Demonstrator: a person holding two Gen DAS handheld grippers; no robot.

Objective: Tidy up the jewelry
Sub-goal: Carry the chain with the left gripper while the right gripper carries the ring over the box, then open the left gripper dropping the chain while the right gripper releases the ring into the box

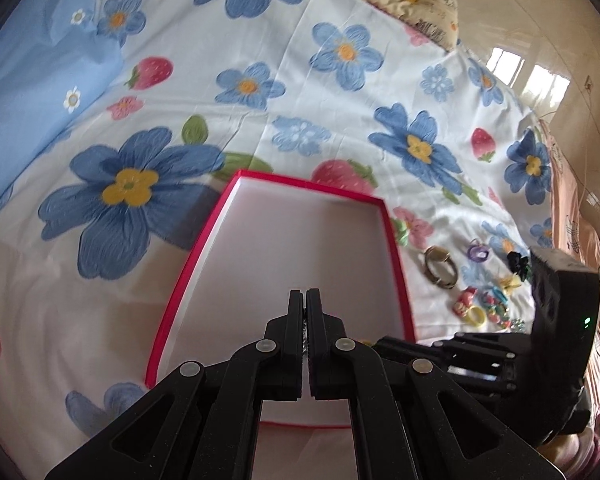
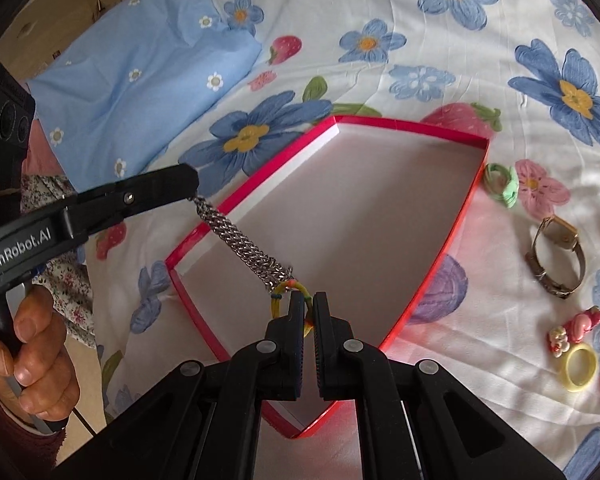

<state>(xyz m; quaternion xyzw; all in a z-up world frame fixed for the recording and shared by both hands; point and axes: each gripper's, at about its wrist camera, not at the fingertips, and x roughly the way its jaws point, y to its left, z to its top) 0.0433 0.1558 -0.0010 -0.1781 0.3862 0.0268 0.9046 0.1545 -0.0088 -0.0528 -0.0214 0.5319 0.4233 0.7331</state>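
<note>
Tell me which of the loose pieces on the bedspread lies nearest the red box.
The green hair tie, just off the red box at its far right corner. The watch, yellow ring and pink clip lie farther out.

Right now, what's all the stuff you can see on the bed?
box: one, red rim, white inside, middle of bed.
chain: one, silver, strung between both tools above the box.
elastic loop: one, yellow-green, joined to the chain.
watch: one, gold with brown strap, right of box.
green ring: one, by the box's far corner.
yellow ring: one, near trinkets.
pillow: one, light blue, far left.
bedsheet: one, white with blue flowers.
left tool: shut on chain.
right tool: shut on elastic loop.
</note>
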